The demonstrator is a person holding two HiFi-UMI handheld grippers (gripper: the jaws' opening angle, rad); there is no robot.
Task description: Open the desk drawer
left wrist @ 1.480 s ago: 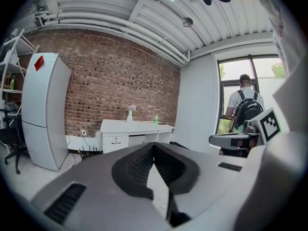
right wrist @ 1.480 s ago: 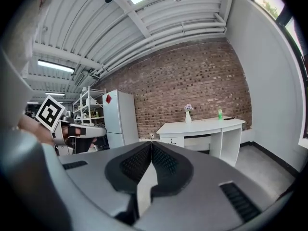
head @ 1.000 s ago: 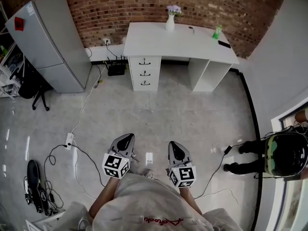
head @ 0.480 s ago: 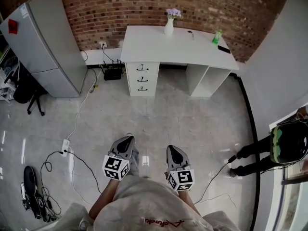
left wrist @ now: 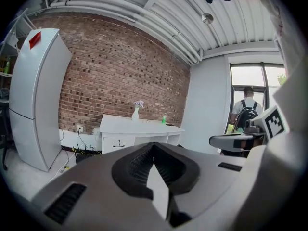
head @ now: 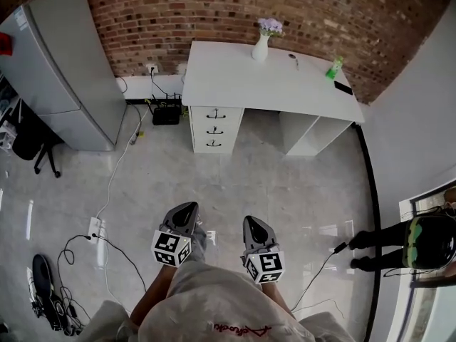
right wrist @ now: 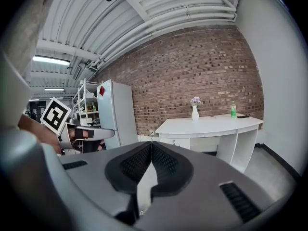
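While both grippers are held out low in front of the person, the white counter (head: 235, 77) is seen well ahead across the grey tiled floor (head: 256, 184), set against the brick wall (head: 214, 13). The stack of three drawers (head: 214, 128) is found under the counter's left end, and all three fronts are seen flush and closed, each with a small dark handle.

The left gripper (head: 187, 207) is pointed toward the counter. In the left gripper view its jaws are shown together, pad against pad, with nothing caught between them. The right gripper (head: 251, 221) is carried just beside it, the two kept apart and roughly parallel. Its jaws are likewise shown pressed together and empty in the right gripper view. Neither gripper is anywhere near the drawers; a wide stretch of floor is left between them.

On the counter top a white vase (head: 261, 48) with pale flowers is stood upright near the wall. A green bottle (head: 333, 68) and a flat dark object (head: 343, 87) are placed toward the right end.

A tall grey fridge (head: 64, 70) is seen against the wall to the left of the counter. A black box (head: 165, 114) with cables is tucked on the floor between the two. A white power strip (head: 94, 226) and loose cable are laid on the floor at the left. Another person (head: 420, 242) is glimpsed at the right edge.
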